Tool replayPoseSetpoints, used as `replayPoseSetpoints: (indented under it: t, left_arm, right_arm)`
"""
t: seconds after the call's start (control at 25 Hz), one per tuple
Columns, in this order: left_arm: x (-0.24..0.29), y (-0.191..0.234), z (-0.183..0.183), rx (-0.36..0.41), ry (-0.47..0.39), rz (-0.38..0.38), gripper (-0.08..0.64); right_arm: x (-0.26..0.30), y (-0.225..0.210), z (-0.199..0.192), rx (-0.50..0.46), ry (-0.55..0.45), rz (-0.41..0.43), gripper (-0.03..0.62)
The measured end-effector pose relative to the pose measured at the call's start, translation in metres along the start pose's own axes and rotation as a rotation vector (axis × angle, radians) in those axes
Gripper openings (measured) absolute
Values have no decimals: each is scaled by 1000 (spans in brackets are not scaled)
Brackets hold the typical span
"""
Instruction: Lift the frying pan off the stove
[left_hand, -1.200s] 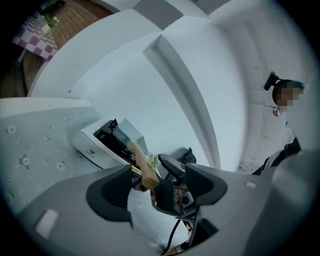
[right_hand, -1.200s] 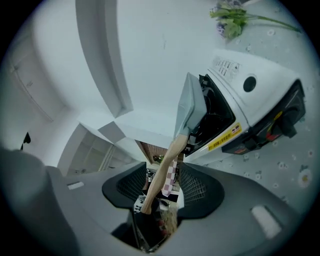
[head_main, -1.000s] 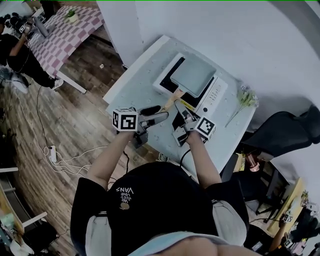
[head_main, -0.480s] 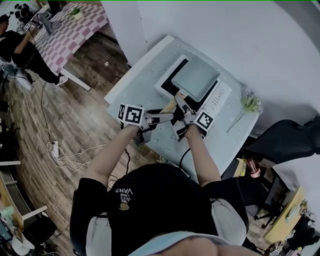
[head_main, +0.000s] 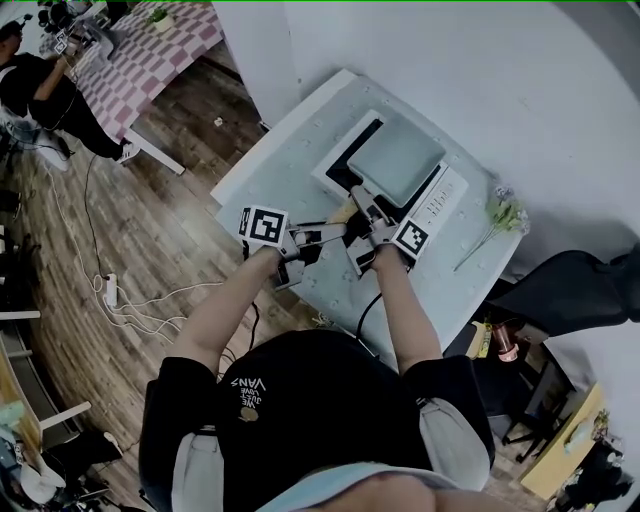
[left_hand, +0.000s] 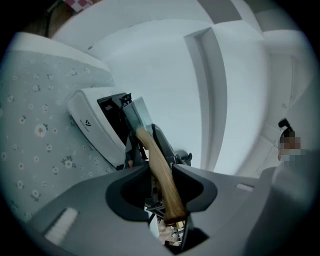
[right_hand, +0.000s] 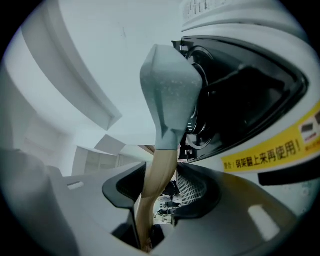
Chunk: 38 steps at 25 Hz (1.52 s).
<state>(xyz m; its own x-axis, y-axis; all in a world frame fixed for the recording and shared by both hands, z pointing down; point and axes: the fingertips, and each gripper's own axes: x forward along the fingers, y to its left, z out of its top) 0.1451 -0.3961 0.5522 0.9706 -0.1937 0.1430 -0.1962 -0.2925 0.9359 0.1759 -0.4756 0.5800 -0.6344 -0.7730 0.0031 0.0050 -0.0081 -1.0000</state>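
A square grey-green frying pan sits on the white stove, its wooden handle pointing toward me. My left gripper reaches in from the left at the handle's near end. In the left gripper view the closing jaws of the left gripper press on the handle. My right gripper is farther up the handle, nearer the pan. In the right gripper view the handle lies between the closing jaws of the right gripper, with a gap at the right pad. The pan looks level on the stove.
The stove stands on a table with a pale flowered cloth, against a white wall. A sprig of flowers lies right of the stove. To the left are a wooden floor with cables, a checked table and a seated person.
Both grippers have moved forward onto the pan handle. The left jaws have narrowed around it. The pan has not moved.
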Motion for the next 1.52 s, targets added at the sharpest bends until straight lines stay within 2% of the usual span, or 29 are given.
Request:
replayPoseSetpoints:
  t: [0.32,0.52,0.64,1.04,1.24,1.52]
  left_arm:
    - [0,1,-2,-25,-49,6,132]
    - [-6,-2,-8,-52,-92,-14,132]
    - [-13,-4,-12,-41,-110,-13,132]
    - [-52,-11,-29,-19,-182,-12,129]
    - [-71,-13,-39,-44,-228,-34,129]
    - [-120,-20,-61,-11,-216,-55,126]
  right_arm:
    - [-1,1,-3,10,27,-18,186]
    - [-4,1,-11,-25,49,-41,186]
    - [-4,4,-21,-37,72,-48,186]
    - [2,8,-64,-98,151,-47,186]
    - [4,12,-87,-121,166,-51,186]
    - [4,17,-138,-154,144,-52,186]
